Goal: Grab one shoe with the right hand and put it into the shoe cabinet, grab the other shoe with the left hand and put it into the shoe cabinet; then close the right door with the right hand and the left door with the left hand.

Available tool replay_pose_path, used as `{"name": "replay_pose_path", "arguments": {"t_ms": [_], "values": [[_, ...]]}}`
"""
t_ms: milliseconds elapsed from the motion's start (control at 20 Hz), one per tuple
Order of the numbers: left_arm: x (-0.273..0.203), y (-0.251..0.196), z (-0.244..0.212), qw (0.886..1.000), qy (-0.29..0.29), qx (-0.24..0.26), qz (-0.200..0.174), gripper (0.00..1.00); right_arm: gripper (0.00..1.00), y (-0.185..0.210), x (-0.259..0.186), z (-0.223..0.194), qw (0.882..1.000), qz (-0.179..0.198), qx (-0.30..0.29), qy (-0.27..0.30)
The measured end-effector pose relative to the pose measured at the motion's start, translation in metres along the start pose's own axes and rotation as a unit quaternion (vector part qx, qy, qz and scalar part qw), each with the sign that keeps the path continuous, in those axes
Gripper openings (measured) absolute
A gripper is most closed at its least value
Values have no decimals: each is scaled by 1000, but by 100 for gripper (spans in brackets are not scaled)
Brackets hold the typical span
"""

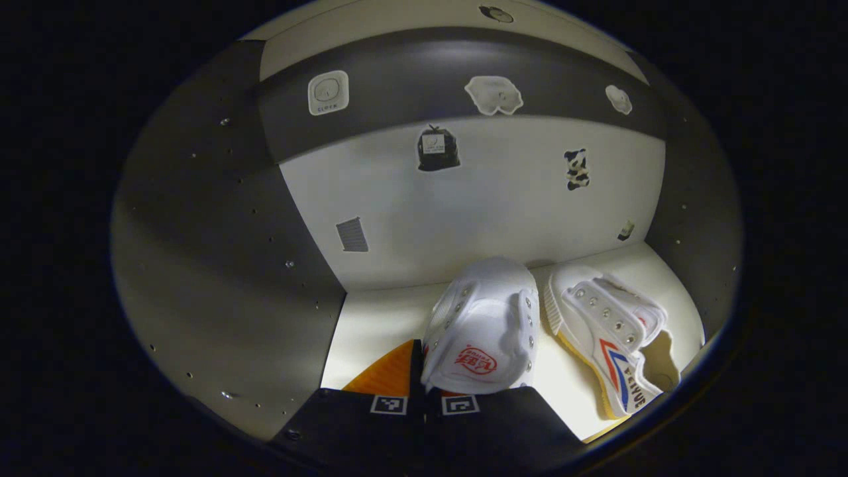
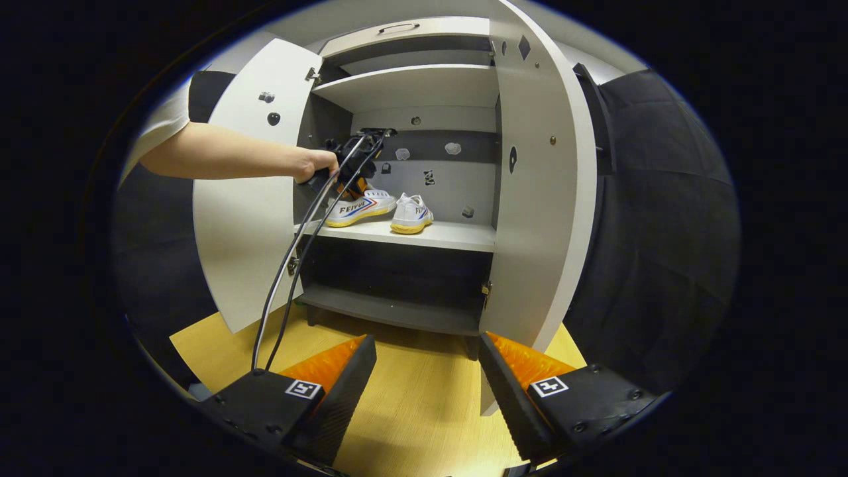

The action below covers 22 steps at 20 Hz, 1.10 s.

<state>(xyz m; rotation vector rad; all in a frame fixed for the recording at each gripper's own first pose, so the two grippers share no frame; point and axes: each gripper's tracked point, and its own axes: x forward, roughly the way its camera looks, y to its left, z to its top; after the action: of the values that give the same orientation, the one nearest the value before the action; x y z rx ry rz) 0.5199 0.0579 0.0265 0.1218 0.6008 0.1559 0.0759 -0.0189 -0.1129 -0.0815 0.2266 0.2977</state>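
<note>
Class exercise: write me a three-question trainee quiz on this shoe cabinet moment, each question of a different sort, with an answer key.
1. True or false: both cabinet doors are already closed.
2. Multiple choice: the left gripper is A) open over the floor, B) shut on a white shoe, C) pulling a door.
3. Short answer: how many shoes stand on the middle shelf?

Key: 1. False: the left door and right door stand open. 2. B. 3. Two; the other shoe lies beside the held one.

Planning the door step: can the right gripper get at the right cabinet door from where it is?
Probably yes. The right gripper is open and holds nothing, and the open right door stands just ahead over bare wooden floor, nothing between them.
</note>
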Motion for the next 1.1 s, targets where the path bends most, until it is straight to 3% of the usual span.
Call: {"name": "replay_pose_path", "arguments": {"t_ms": [350, 500, 550, 700, 800, 850, 900, 1100], "values": [[6, -4, -4, 1000, 15, 19, 14, 6, 98, 3, 0, -6, 1000, 6, 8, 9], [-1, -1, -6, 1000, 15, 10, 12, 14, 98, 0, -2, -5, 1000, -1, 9, 7], [-8, -1, -4, 1000, 13, 8, 9, 12, 98, -1, -4, -5, 1000, -2, 9, 5], [-38, 6, 3, 999, -28, 16, 6, 37, 98, -2, -7, -3, 1000, -4, 7, 5], [-63, 6, 6, 998, -60, 27, -6, 75, 99, 0, -13, 6, 1000, -4, 13, -2], [-76, 7, 8, 997, -75, 33, -10, 82, 98, 0, -16, 13, 1000, -3, 15, -7], [-91, 9, 8, 995, -91, 37, -14, 96, 98, 0, -19, 19, 1000, -6, 14, -14], [-173, 9, 17, 981, -186, 42, -33, 96, 98, -4, -22, 43, 999, -31, 3, -24]]}}
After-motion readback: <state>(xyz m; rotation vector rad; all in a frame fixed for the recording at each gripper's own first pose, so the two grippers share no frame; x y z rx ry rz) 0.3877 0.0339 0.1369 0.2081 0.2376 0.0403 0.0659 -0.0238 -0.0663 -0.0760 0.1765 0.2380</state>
